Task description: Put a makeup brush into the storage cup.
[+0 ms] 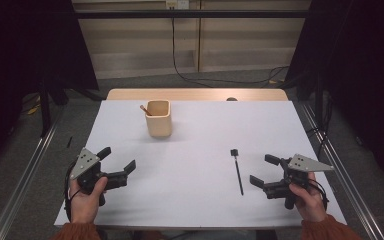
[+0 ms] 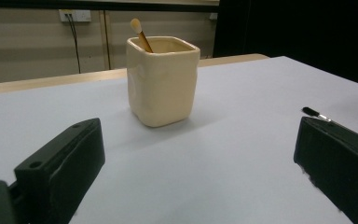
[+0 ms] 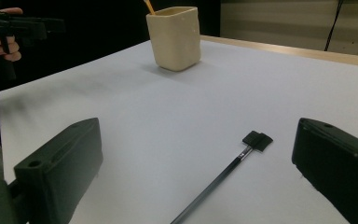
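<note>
no readable text, labels or numbers

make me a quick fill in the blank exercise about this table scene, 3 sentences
1. The black brush lies flat on the white table, nearest the ____ gripper.
2. The cream cup stands upright with a wooden ____ leaning inside it.
3. The left gripper has its jaws ____, with nothing between them.

Missing words: right; stick; open
</note>
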Tool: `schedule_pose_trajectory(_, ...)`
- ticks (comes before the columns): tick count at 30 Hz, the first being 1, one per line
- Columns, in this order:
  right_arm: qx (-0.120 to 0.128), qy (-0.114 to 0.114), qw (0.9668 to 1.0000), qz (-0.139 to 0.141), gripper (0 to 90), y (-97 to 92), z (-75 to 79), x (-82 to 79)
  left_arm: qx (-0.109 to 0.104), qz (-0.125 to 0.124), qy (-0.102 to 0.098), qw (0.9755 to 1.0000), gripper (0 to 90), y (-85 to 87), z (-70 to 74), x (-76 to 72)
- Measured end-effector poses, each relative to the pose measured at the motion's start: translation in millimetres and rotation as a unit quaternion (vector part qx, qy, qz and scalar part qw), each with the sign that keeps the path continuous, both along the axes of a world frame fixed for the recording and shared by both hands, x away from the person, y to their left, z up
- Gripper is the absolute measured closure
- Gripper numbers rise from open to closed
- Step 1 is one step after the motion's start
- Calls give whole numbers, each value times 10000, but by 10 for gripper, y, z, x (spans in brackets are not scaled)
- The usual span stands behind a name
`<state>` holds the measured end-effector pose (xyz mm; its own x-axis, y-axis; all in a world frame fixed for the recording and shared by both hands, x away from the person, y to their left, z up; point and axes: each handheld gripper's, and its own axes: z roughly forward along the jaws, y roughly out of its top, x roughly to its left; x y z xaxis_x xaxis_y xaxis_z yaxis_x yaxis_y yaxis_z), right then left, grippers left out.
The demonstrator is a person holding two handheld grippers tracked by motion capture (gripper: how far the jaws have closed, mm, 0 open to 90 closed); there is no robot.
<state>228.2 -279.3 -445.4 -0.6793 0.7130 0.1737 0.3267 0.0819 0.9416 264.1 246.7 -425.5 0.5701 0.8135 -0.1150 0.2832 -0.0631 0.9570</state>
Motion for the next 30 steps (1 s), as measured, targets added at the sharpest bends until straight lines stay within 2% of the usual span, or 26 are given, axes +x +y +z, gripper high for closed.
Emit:
schedule_pose_trajectory(4,6,0,10000,-7,11,-4,1,1,84,-12,-70,9999,18,0,-11,-58)
schedule_pose_trajectory(12,53,-8,10000,23,10,-1,10,8,-7,58,-105,9999,17,22,-14,-122)
schedule_pose_trajectory(20,91,-44,9999,-115,11,19,18,71,14,-108,-11,9999,18,18,-42,-146)
schedule_pose_trajectory(25,116,-106,9998,-155,8,-2,53,80,34,-116,-40,9999,18,-19,-27,-192)
schedule_pose_trajectory(30,123,-118,9997,-181,10,-15,96,176,-22,-69,-14,10000,18,-22,-18,-220)
